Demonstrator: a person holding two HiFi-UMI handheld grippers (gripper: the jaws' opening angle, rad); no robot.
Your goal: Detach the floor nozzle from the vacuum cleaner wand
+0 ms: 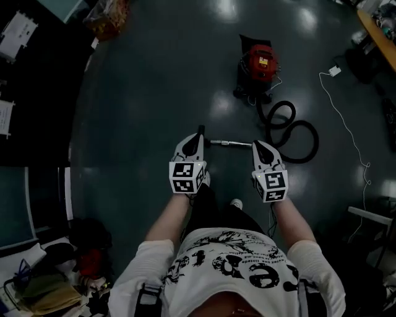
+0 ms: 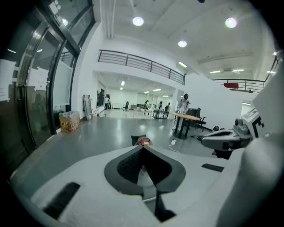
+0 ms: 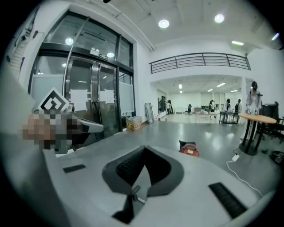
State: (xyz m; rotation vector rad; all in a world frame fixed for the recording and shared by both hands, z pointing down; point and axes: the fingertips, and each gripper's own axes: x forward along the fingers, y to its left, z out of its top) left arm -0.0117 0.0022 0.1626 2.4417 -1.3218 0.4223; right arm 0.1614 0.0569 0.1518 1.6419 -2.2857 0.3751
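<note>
A red canister vacuum [image 1: 260,65] stands on the dark floor, and its black hose [image 1: 291,130] lies coiled beside it. The silver wand [image 1: 230,143] lies flat on the floor. A dark piece at its left end, likely the floor nozzle [image 1: 200,130], is mostly hidden behind my left gripper [image 1: 197,137]. My right gripper [image 1: 258,145] is held level with it, and both are raised high above the floor, in front of the person's chest. Both are shut with nothing between the jaws, as the left gripper view [image 2: 143,148] and right gripper view [image 3: 144,148] show. Both views catch the vacuum [image 2: 144,141] [image 3: 190,150] far ahead.
A white cable [image 1: 346,124] trails across the floor at the right. A box of goods [image 1: 108,15] sits at the far left by glass doors [image 3: 95,102]. Bags and clutter [image 1: 49,285] lie at the near left. A round table [image 3: 255,119] stands further off.
</note>
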